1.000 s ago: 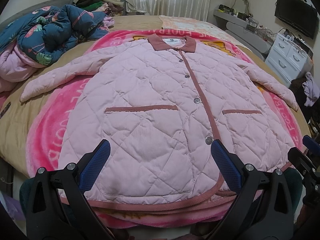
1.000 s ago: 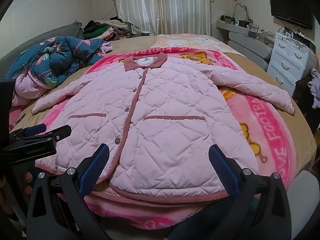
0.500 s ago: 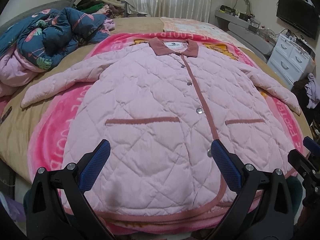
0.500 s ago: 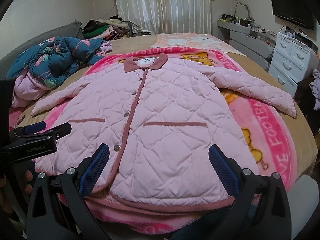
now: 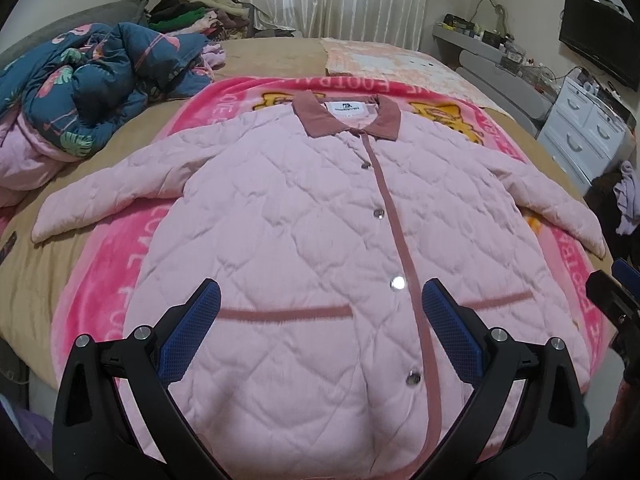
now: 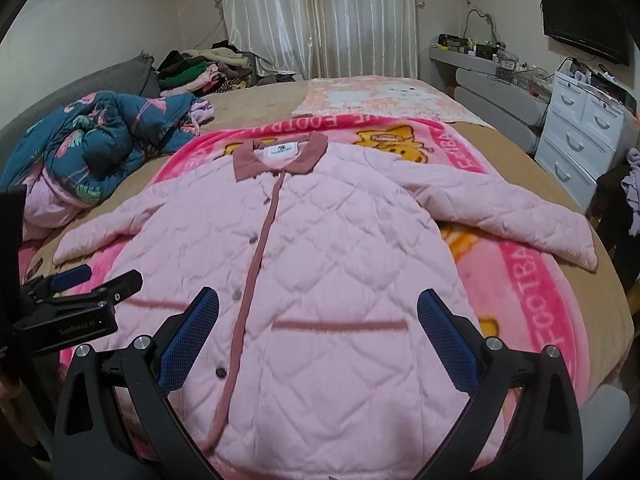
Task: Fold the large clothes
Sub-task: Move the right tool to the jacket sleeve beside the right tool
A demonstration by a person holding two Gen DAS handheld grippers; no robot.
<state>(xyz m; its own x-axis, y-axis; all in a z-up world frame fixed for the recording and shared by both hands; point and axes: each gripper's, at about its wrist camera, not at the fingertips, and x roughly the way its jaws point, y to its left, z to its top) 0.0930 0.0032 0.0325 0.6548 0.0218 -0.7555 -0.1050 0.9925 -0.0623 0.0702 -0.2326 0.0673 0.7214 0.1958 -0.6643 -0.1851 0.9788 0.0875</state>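
Observation:
A pale pink quilted jacket (image 5: pixel 304 240) with a dusty-rose collar, placket and pocket trims lies flat and face up on a pink blanket, sleeves spread to both sides. It also shows in the right wrist view (image 6: pixel 328 264). My left gripper (image 5: pixel 320 312) is open and empty, hovering over the jacket's lower left front near the pocket. My right gripper (image 6: pixel 318 316) is open and empty, over the lower right front. The left gripper shows at the left edge of the right wrist view (image 6: pixel 76 300).
The pink blanket (image 5: pixel 100 292) covers a tan bed (image 5: pixel 36 280). A bundled blue flamingo quilt (image 5: pixel 88 88) lies at the left. A clothes pile (image 6: pixel 200 68) sits at the far left by the curtain. White drawers (image 6: pixel 580 140) stand at the right.
Both grippers have moved forward over the jacket's lower part, so the hem has dropped out of view below the fingers. Both stay open. The jacket has not moved.

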